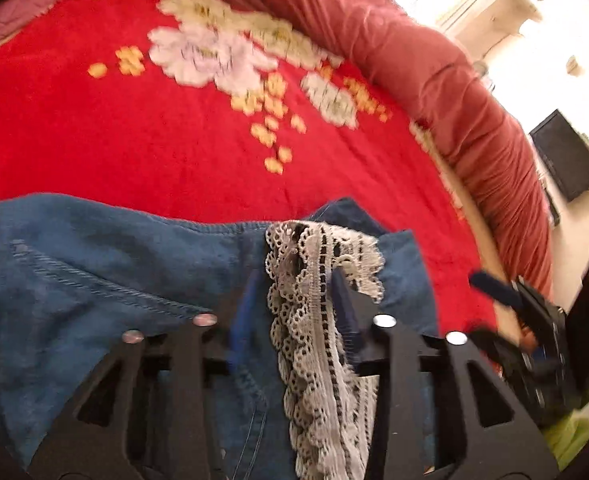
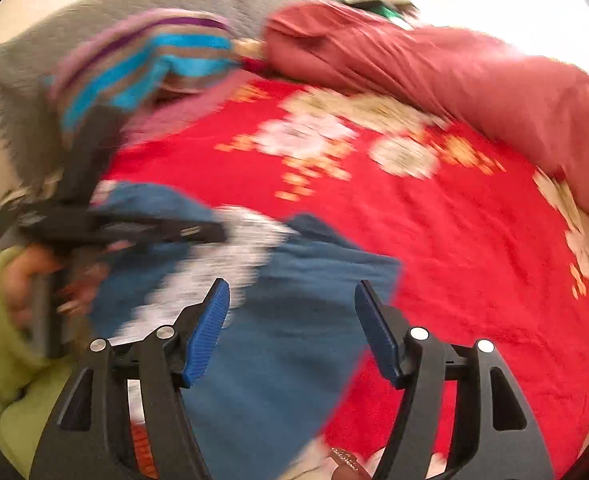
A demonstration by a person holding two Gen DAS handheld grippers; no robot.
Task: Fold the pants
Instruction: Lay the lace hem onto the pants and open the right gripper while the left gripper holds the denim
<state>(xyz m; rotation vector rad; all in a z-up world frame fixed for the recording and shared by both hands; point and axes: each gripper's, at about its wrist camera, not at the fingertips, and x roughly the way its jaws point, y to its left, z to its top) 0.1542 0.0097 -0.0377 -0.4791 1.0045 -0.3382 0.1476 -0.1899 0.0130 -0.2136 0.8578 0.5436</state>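
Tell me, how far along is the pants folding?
Early to midway, I would judge. Done: the blue pants lie on the red bedspread, and some layers seem to overlap, though blur hides how neatly. In hand: the left gripper is clamped on the white lace trim, while the right gripper hovers open above the denim. Left: no tidy folded bundle shows yet.

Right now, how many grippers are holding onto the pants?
1. The left gripper is closed on the pants at the lace trim. The right gripper hangs open above the fabric, gripping nothing.
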